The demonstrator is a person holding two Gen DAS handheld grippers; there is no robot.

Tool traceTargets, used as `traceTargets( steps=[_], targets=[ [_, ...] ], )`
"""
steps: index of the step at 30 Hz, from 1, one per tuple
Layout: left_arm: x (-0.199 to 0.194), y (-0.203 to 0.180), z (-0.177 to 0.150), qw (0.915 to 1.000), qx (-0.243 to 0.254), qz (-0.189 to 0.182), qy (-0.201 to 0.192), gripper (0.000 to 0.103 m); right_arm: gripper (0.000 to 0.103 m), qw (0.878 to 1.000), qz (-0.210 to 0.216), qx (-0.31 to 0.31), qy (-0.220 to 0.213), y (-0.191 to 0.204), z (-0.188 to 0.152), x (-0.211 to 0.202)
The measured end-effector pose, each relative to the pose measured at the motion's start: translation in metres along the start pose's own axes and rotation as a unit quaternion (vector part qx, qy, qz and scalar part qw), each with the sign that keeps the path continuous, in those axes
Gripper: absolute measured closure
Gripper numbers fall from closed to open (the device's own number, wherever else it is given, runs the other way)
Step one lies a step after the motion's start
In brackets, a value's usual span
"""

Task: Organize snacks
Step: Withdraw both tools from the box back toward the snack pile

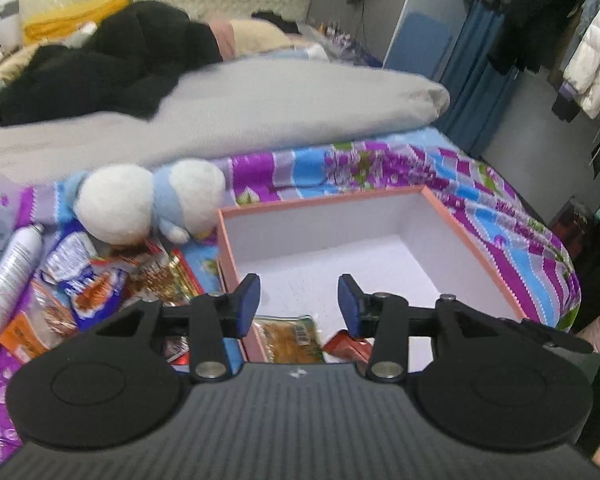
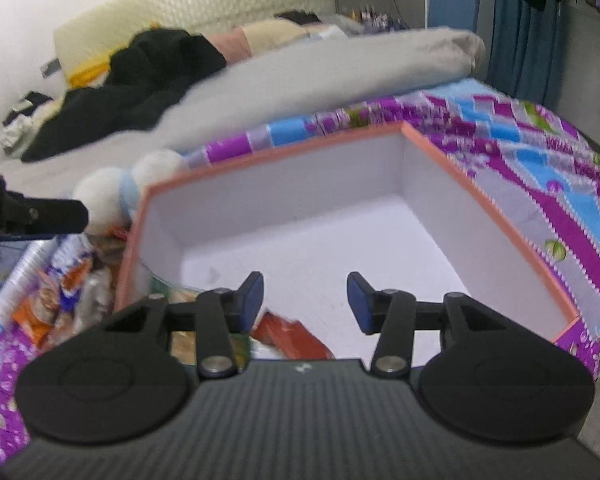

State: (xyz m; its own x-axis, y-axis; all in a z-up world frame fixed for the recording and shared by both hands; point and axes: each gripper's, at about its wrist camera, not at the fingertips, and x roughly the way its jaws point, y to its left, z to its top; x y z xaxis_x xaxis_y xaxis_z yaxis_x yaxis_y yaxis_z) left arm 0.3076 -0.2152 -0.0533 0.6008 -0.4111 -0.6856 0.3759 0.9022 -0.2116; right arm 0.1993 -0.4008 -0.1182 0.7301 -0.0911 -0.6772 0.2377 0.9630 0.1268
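Pink box [image 1: 476, 240] on bedspread, two snack packets inside, both grippers' jaws apart, empty.

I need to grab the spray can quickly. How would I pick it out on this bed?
Start at the pink-rimmed box on the flowery bedsheet, then look left past its wall to the heap of snack packets. The spray can lies at the heap's far left edge, below the white and blue soft toy: a long white cylinder, not a flat, colourful packet.
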Motion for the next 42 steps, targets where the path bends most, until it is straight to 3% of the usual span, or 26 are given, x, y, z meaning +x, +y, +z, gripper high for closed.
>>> traceTargets(
  steps=[11, 23, 35, 37, 42],
  targets=[
    [-0.110, 0.028, -0.011, 0.9965, -0.004, 0.026, -0.079, 0.054, 0.054, 0.996, 0.034, -0.017, -0.076, 0.035, 0.014, -0.078],
    [-0.195, 0.090, -0.058, 0.9907, -0.020, 0.064, -0.119, 0.054, 0.054, 0.989, 0.084, -0.053, -0.111, 0.098, -0.010, -0.126],
    [-0.229, 0.125, -0.129, 0.9879, -0.037, 0.097, -0.115, 0.054, 0.054, 0.983, 0.126, -0.089, -0.096, 0.146, -0.067, -0.149],
    [-0.229, 0.127, -0.142, 0.9879, -0.041, 0.097, -0.114, 0.054, 0.046, 0.983, 0.125, -0.093, -0.095, 0.151, -0.076, -0.151],
    [-0.222, 0.129, -0.173, 0.9880, -0.045, 0.099, -0.110, 0.054, 0.046, 0.981, 0.131, -0.108, -0.094, 0.159, -0.100, -0.151]
  ],
)
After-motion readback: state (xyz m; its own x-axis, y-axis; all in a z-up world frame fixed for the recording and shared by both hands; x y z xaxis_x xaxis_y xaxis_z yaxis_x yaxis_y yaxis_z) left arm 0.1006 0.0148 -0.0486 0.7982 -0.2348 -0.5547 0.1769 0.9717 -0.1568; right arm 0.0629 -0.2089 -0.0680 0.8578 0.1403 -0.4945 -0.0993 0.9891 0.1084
